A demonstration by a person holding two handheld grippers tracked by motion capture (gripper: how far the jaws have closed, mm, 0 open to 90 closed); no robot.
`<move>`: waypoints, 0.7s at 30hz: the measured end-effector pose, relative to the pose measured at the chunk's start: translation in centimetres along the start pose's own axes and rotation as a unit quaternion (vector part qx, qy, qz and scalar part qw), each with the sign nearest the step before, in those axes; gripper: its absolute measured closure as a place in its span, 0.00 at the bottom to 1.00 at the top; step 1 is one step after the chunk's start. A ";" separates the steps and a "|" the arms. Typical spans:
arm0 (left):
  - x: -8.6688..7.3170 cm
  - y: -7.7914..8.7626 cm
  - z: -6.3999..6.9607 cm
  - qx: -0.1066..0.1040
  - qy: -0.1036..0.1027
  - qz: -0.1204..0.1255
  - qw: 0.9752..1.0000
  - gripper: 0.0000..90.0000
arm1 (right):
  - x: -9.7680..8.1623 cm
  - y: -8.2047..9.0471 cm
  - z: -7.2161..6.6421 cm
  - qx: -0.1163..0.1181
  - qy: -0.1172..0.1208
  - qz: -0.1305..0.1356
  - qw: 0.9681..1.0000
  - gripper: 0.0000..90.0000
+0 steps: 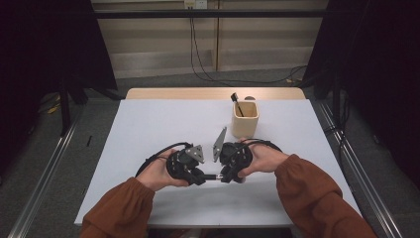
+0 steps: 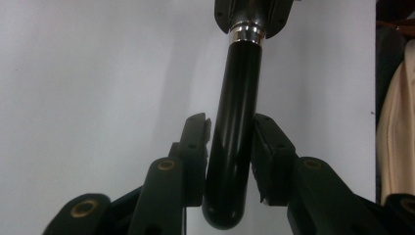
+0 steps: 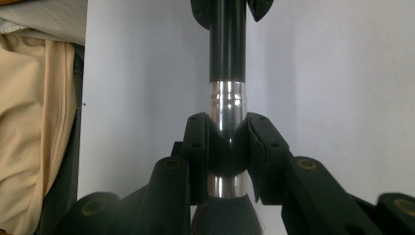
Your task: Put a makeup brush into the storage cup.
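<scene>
A brush with a glossy black handle (image 2: 237,98) and a silver ferrule (image 3: 226,98) hangs level between my two grippers, just above the white table (image 1: 148,129) near its front. My left gripper (image 2: 230,128) is shut on the rounded end of the handle, with both pads against it. My right gripper (image 3: 227,128) is shut on the ferrule. In the high view the left gripper (image 1: 200,178) and right gripper (image 1: 225,177) face each other tip to tip, and a short stretch of the brush (image 1: 213,177) shows between them.
A light wooden cup (image 1: 245,119) stands behind the right hand, with another dark tool (image 1: 236,104) upright in it. Beige cloth (image 3: 39,122) lies past the table's near edge. Rails run along both sides of the table.
</scene>
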State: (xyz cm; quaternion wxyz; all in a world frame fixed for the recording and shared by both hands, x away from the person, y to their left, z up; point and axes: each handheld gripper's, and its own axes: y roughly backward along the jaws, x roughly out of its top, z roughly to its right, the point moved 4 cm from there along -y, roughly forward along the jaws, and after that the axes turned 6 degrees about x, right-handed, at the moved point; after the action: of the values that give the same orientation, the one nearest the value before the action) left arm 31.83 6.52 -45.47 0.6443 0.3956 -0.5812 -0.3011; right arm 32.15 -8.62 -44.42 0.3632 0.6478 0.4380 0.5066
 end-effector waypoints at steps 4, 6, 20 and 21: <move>0.0 -0.3 0.1 0.001 -0.005 -0.001 1.000 0.79 | -0.1 -0.1 0.1 -0.001 0.004 0.000 1.000 0.80; 0.0 -0.4 0.2 -0.002 -0.006 -0.003 1.000 0.79 | -0.2 -0.2 0.1 -0.001 0.004 -0.001 1.000 0.80; -0.3 -0.6 0.2 -0.030 -0.008 -0.005 1.000 0.83 | -0.3 -0.2 0.5 -0.007 -0.007 0.018 1.000 0.72; -0.4 -0.7 0.2 -0.020 -0.005 -0.004 1.000 0.83 | -0.2 -0.1 0.6 -0.005 -0.006 0.029 1.000 0.68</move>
State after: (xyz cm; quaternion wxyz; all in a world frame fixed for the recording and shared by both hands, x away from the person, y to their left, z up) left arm 31.62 6.45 -46.21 0.6479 0.3834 -0.5767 -0.3172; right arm 32.67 -8.82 -44.68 0.3543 0.6612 0.4146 0.5152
